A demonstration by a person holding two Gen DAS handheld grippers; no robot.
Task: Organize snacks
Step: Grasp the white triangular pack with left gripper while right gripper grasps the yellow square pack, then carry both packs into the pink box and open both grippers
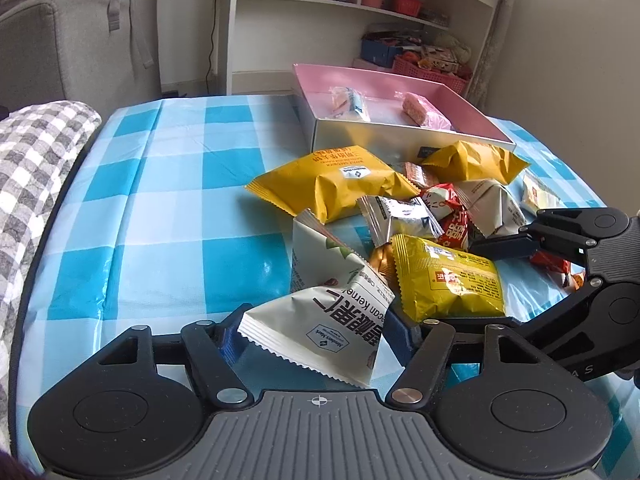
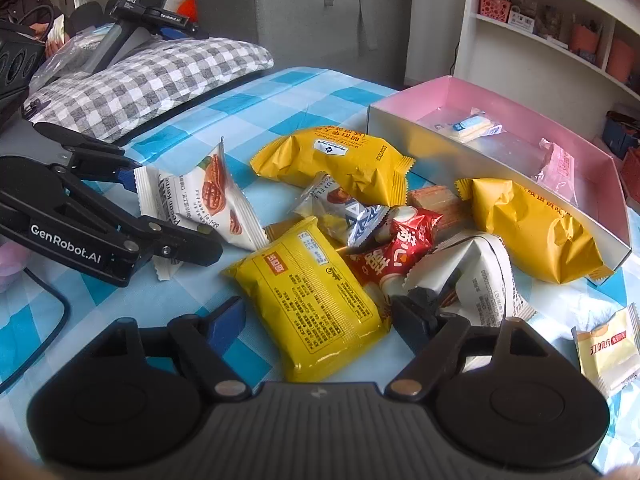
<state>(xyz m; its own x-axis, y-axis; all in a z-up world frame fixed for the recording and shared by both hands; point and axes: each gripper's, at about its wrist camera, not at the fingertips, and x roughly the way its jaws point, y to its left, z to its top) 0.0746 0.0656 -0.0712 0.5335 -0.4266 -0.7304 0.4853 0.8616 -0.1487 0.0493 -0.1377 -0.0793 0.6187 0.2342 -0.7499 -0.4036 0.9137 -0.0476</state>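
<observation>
A pile of snack packets lies on the blue checked tablecloth (image 1: pixel 168 184) in front of a pink box (image 1: pixel 472 108) that holds a clear wafer packet (image 1: pixel 352 104) and a pink packet (image 1: pixel 424 114). My left gripper (image 1: pixel 318 334) has its fingers on both sides of a white pecan packet (image 1: pixel 332 320), touching it; it also shows in the right wrist view (image 2: pixel 200 204). My right gripper (image 2: pixel 320 320) is open, its fingers either side of a bright yellow packet (image 2: pixel 316 296), which also shows in the left wrist view (image 1: pixel 448 276).
Two large orange-yellow packets (image 1: pixel 340 184) (image 1: pixel 476 160), a red packet (image 2: pixel 400 248), a white packet (image 2: pixel 480 276) and a pale yellow one (image 2: pixel 608 344) lie around. A grey checked cushion (image 2: pixel 140 76) lies at the table's left. Shelves (image 1: pixel 360 0) stand behind.
</observation>
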